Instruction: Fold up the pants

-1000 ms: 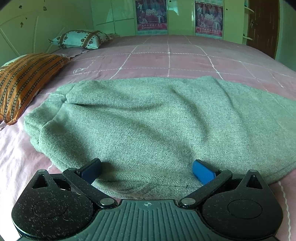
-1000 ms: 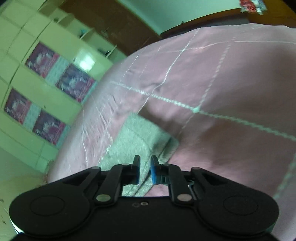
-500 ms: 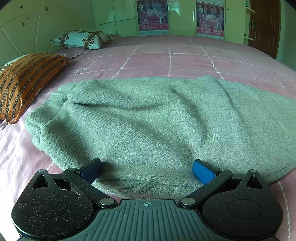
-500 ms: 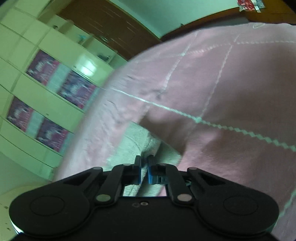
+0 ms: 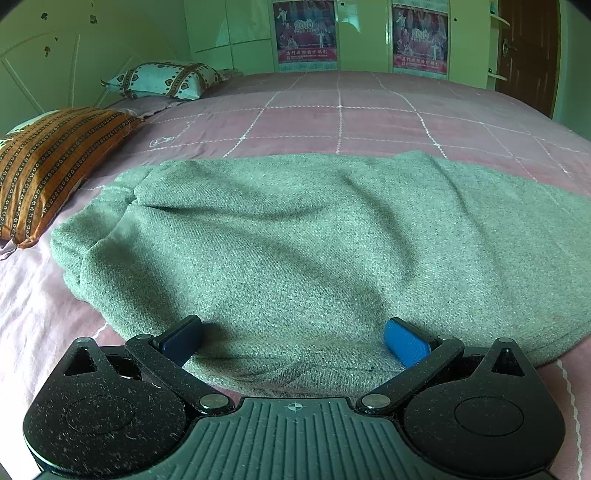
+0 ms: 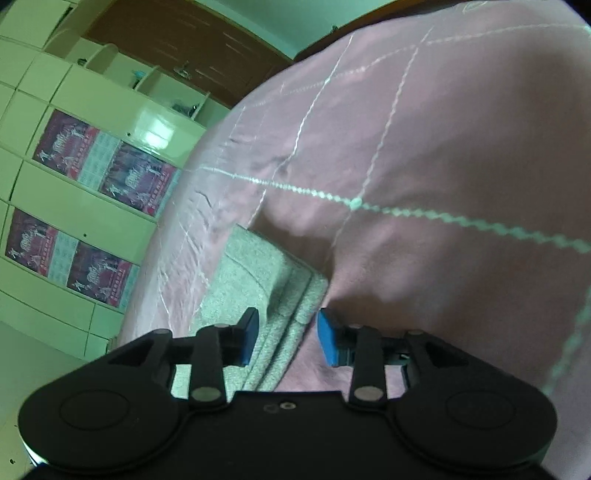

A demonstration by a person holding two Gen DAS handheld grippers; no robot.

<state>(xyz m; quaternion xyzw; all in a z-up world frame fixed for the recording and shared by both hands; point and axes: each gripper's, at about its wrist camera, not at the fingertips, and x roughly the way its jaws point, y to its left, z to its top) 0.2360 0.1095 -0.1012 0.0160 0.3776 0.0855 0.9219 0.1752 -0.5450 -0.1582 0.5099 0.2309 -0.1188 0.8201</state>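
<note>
My left gripper (image 5: pixel 293 341) jaws sit wide apart over the grey-green knit pants (image 5: pixel 314 236); right gripper (image 6: pixel 287 338) jaws opening, hem edge between them, untouched.

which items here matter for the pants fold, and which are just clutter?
In play:
- grey-green pants, lying on the bed
- left gripper, open over the near edge
- right gripper, jaws opening, hem between them
- pink bedsheet, work surface

Clutter:
- orange striped pillow
- heart-print pillow
- cupboard posters

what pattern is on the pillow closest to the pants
Orange and dark brown stripes with rows of tiny flowers on the pillow, clearest in the left wrist view.
</note>
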